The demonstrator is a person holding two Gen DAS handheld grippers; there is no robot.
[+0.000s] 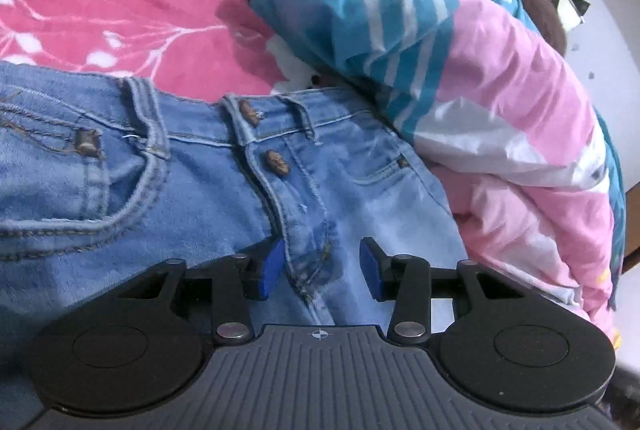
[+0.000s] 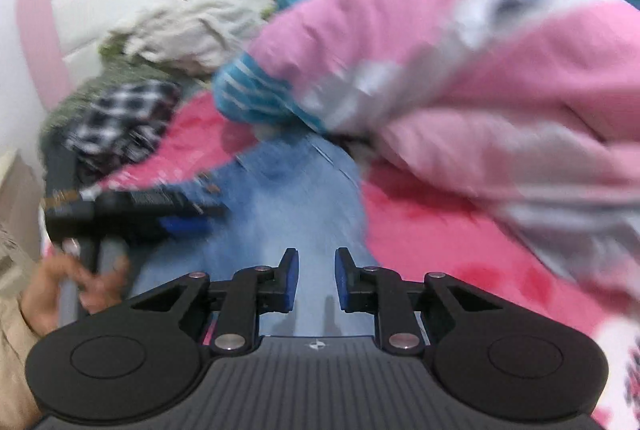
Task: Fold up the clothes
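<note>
The left hand-held gripper (image 1: 322, 266) hangs low over the jeans (image 1: 168, 189), its blue pads apart on either side of the button fly and clamped on nothing, while the right hand-held gripper (image 2: 316, 280), pads likewise apart and empty, points up a pale leg of the jeans in a motion-blurred view. The jeans lie front-up and spread on the pink blanket (image 1: 132, 17) of the bed, waistband toward the heaped quilt (image 1: 500, 77). I judge this a flattening or lining-up stage; a fold would need each gripper closed on denim, and how far along it is I cannot tell.
</note>
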